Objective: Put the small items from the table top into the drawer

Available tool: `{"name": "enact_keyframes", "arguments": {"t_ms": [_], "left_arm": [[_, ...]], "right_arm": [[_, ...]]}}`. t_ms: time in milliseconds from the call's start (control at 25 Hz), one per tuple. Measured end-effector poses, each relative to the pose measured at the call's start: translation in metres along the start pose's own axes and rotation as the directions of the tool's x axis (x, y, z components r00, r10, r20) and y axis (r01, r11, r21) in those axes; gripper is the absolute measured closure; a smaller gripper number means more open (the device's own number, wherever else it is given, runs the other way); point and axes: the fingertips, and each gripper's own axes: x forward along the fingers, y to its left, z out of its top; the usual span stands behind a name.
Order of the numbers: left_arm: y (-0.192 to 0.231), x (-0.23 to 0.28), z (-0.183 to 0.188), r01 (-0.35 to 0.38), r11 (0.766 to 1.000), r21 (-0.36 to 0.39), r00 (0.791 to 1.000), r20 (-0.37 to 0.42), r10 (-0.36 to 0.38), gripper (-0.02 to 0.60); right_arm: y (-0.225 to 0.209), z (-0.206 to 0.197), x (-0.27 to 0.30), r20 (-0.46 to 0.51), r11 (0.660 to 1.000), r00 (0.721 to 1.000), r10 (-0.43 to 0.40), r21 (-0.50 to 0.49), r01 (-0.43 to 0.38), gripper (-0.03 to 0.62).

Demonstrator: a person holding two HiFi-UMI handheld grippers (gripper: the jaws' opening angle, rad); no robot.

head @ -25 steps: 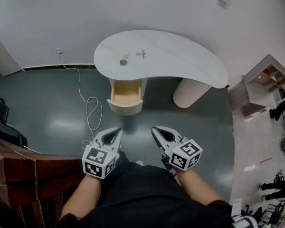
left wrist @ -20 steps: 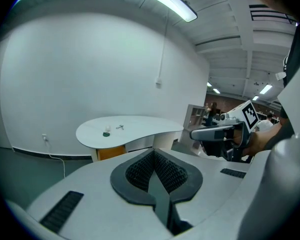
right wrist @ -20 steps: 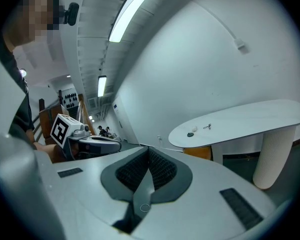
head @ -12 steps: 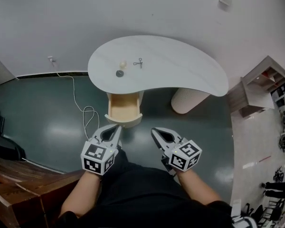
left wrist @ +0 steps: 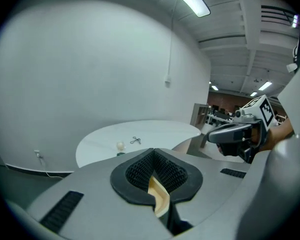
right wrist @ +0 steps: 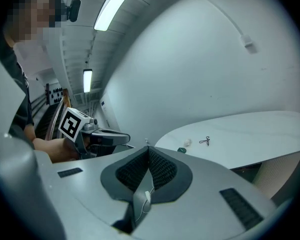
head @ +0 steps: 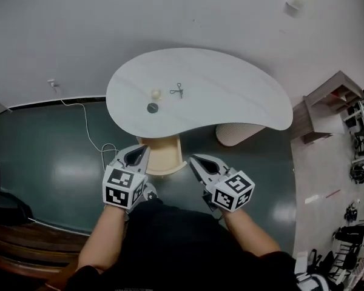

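Note:
On the white kidney-shaped table (head: 230, 96) lie a small cream ball (head: 156, 93), a dark round disc (head: 152, 107) and a small pair of scissors (head: 179, 90). Below the table's near edge an open wooden drawer (head: 164, 157) juts out. My left gripper (head: 144, 148) is shut and empty, its tip by the drawer's left side. My right gripper (head: 193, 159) is shut and empty just right of the drawer. In the left gripper view the ball (left wrist: 120, 145) and scissors (left wrist: 135, 140) lie ahead. The right gripper view shows the disc (right wrist: 181, 150) beside the ball (right wrist: 188, 142).
A white cable (head: 88, 129) runs across the dark floor from a wall socket (head: 51, 83) at the left. The table's round pedestal (head: 239, 135) stands right of the drawer. A wooden shelf unit (head: 327, 105) is at the right, dark wooden furniture (head: 12, 247) at the lower left.
Both grippers have come forward toward the table. The table and drawer now sit closer, with the gripper tips beside the drawer. Both stay shut.

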Motion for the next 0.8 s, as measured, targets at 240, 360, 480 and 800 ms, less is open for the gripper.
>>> {"name": "enact_keyframes", "arguments": {"t_ms": [240, 360, 480, 800], "left_arm": [[0.055, 0.026, 0.014, 0.038, 0.999, 0.011, 0.999, 0.011, -0.038, 0.566], [0.068, 0.03, 0.009, 0.077, 0.997, 0.005, 0.997, -0.006, -0.077, 0.566], [0.082, 0.037, -0.001, 0.105, 0.994, 0.009, 0.994, -0.029, -0.104, 0.566], [0.113, 0.055, -0.017, 0.095, 0.995, -0.027, 0.994, -0.056, -0.096, 0.566]], "right_arm": [[-0.011, 0.017, 0.067, -0.029, 0.999, 0.999, -0.027, -0.028, 0.026, 0.595], [-0.016, 0.021, 0.095, -0.043, 0.999, 0.998, -0.045, -0.031, 0.044, 0.595], [-0.022, 0.019, 0.117, -0.065, 0.998, 0.996, -0.06, -0.039, 0.057, 0.595], [-0.053, -0.004, 0.156, -0.179, 0.988, 0.98, -0.09, -0.137, 0.066, 0.595]]}}
